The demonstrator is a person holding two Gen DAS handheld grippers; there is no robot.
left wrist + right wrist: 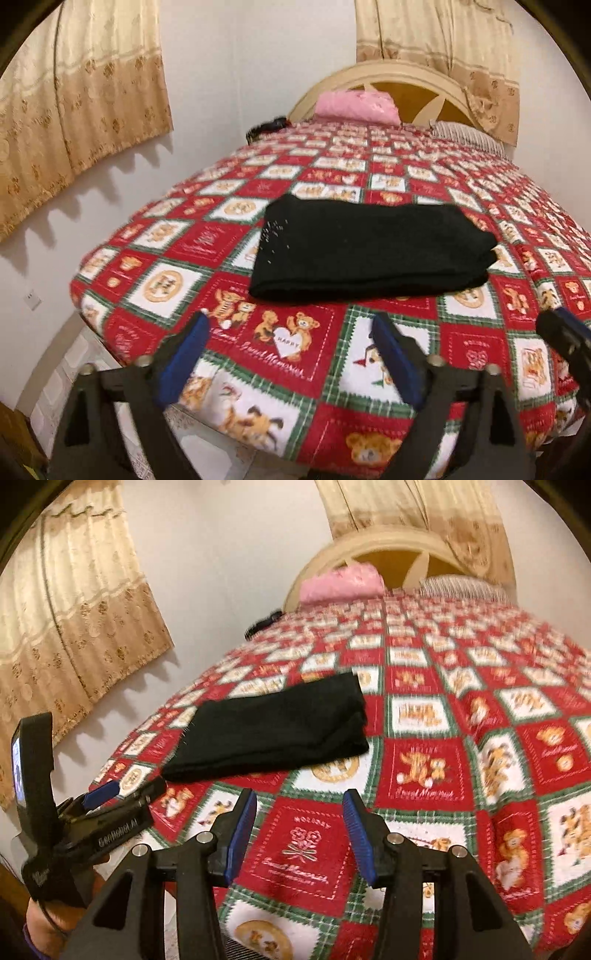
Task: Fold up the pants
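Observation:
The black pants [369, 251] lie folded into a compact rectangle on the red teddy-bear bedspread [295, 350]; they also show in the right wrist view [273, 731]. My left gripper [290, 325] is open and empty, above the bed's near edge, short of the pants. My right gripper [301, 801] is open and empty, held above the bedspread to the right of the pants. The left gripper also shows at the left of the right wrist view [107, 794], and a right gripper fingertip [554, 325] shows at the right edge of the left wrist view.
A pink pillow [354, 105] and a striped pillow [469, 136] lie by the cream headboard [388, 74]. A dark hairbrush [266, 129] lies at the bed's far left edge. Beige curtains [74, 110] hang on the white wall to the left.

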